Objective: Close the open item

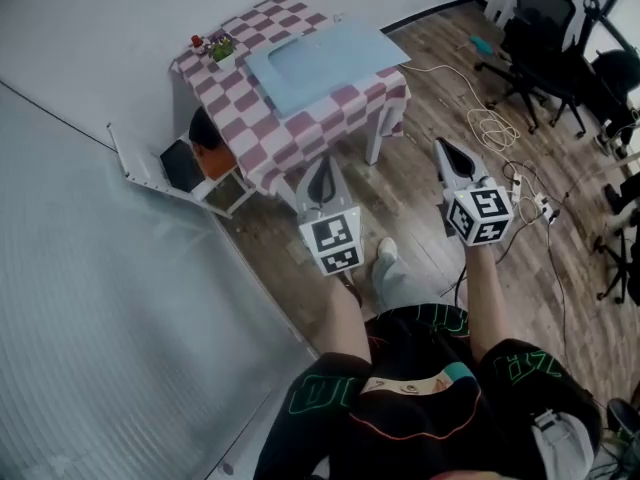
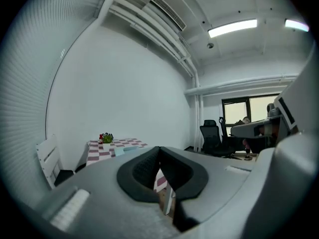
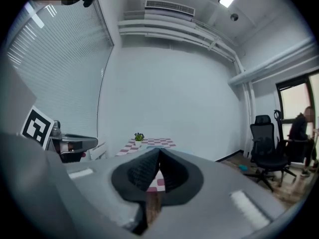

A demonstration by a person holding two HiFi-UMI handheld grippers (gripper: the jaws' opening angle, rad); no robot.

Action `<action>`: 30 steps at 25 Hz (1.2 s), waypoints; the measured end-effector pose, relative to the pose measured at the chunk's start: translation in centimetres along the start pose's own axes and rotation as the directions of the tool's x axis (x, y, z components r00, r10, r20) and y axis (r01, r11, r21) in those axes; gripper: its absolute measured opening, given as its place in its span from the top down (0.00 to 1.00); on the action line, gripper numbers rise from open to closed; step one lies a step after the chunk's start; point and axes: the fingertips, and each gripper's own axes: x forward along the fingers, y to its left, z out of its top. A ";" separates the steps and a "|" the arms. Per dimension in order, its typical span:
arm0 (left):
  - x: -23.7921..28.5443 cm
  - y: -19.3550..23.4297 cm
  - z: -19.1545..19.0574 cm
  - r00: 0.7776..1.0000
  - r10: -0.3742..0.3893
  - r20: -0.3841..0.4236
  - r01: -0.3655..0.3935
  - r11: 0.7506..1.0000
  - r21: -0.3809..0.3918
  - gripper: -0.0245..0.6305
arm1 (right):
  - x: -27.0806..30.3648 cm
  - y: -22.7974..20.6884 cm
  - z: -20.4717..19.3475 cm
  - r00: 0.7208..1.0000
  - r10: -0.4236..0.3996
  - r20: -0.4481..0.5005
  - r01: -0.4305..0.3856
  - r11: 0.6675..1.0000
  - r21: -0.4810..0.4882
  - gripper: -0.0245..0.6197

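Note:
A small table (image 1: 300, 133) with a red and white checked cloth stands ahead of me on the wood floor. A large pale blue flat item (image 1: 325, 58) lies on it; whether it is open I cannot tell from here. Both grippers are held in the air short of the table, well apart from it. My left gripper (image 1: 322, 166) points at the table's near corner, its jaws meeting at the tips with nothing between them. My right gripper (image 1: 442, 146) is held to the right, also shut and empty. The table (image 2: 99, 151) shows far off in the left gripper view.
A small potted plant (image 1: 222, 48) stands at the table's far left corner. A white chair (image 1: 140, 163) with a dark bag sits left of the table by the wall. Black office chairs (image 1: 540, 38) stand at the back right. Cables (image 1: 490, 123) and a power strip (image 1: 535, 205) lie on the floor.

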 end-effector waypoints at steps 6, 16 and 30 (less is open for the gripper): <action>6.8 -2.6 -5.4 0.987 -0.072 -0.144 0.061 0.995 -0.075 0.95 | 5.0 -3.5 -2.9 0.998 0.023 -0.054 -0.018 0.996 0.086 0.96; 18.0 -6.5 -4.7 0.967 -0.127 -0.221 0.144 0.988 0.060 0.95 | 13.1 -12.5 -4.7 0.998 -0.024 -0.053 0.036 0.972 0.233 0.96; 23.8 -0.3 1.5 0.994 -0.002 -0.108 0.006 0.999 0.042 0.95 | 23.9 -11.2 3.4 0.990 0.124 0.073 -0.134 0.979 0.153 0.96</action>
